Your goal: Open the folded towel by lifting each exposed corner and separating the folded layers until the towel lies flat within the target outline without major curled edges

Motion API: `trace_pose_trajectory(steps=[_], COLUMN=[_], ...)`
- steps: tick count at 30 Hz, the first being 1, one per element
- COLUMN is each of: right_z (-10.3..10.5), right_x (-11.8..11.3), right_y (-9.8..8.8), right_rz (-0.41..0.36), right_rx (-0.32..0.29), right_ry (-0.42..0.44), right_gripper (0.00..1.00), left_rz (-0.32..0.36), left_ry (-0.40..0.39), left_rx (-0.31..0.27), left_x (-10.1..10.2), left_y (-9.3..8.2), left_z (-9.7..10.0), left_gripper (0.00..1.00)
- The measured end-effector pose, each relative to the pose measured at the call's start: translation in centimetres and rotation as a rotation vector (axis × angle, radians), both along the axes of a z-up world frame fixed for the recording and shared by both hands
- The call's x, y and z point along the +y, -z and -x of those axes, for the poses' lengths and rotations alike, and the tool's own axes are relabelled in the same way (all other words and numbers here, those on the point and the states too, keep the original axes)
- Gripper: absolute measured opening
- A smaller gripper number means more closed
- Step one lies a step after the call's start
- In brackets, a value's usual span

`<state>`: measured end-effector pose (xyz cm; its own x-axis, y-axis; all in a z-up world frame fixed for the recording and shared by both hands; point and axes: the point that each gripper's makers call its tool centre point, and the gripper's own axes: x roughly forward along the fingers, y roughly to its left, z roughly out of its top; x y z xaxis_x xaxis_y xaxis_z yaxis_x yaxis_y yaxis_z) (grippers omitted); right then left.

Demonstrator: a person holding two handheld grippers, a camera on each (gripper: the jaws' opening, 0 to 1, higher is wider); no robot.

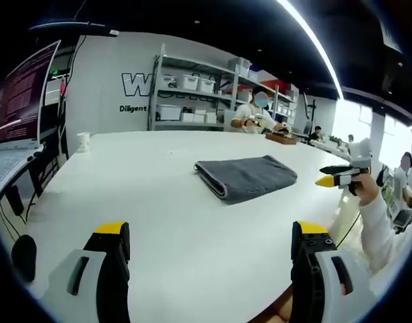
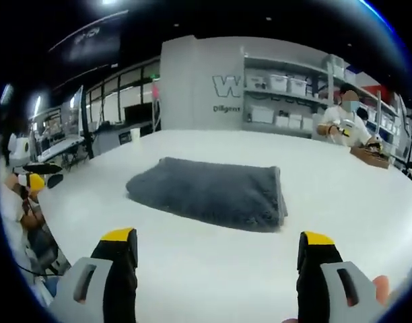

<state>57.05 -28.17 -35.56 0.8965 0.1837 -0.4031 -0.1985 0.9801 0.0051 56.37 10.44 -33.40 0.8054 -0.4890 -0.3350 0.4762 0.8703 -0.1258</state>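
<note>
A folded dark grey towel (image 1: pixel 246 177) lies on the white table (image 1: pixel 159 202), its layered fold edge facing left in the left gripper view. In the right gripper view the same towel (image 2: pixel 209 192) lies ahead of my jaws, fold edge at its right end. My left gripper (image 1: pixel 213 239) is open over bare table, short of the towel. My right gripper (image 2: pixel 219 245) is open too, just in front of the towel and apart from it. The right gripper (image 1: pixel 337 176) appears at the right table edge in the left gripper view. The left gripper (image 2: pixel 38 176) appears at the far left in the right gripper view.
A laptop (image 1: pixel 21 108) stands at the table's left edge, with a small white cup (image 1: pixel 83 141) beyond it. A person (image 1: pixel 254 116) sits at the far end by a wooden box (image 1: pixel 281 137). Shelves with bins (image 1: pixel 192 94) line the back wall.
</note>
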Motion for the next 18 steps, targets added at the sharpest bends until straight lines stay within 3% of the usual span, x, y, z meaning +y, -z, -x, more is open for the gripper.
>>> trace_pose_trajectory(steps=[5, 12, 18], right_z=[0.6, 2.0, 2.8], right_x=[-0.6, -2.0, -2.2], right_y=[-0.1, 0.8, 0.0], right_rz=[-0.017, -0.008, -0.013], right_rx=[-0.022, -0.001, -0.013], right_ry=[0.008, 0.028, 0.029], right_gripper=[0.99, 0.99, 0.99], left_rz=[-0.021, -0.021, -0.030], left_ry=[0.016, 0.036, 0.050], left_rx=[0.014, 0.029, 0.027], left_x=[-0.9, -2.0, -3.3], left_y=[0.5, 1.0, 1.1], left_z=[-0.3, -0.5, -0.5], left_gripper=[0.99, 0.99, 0.98])
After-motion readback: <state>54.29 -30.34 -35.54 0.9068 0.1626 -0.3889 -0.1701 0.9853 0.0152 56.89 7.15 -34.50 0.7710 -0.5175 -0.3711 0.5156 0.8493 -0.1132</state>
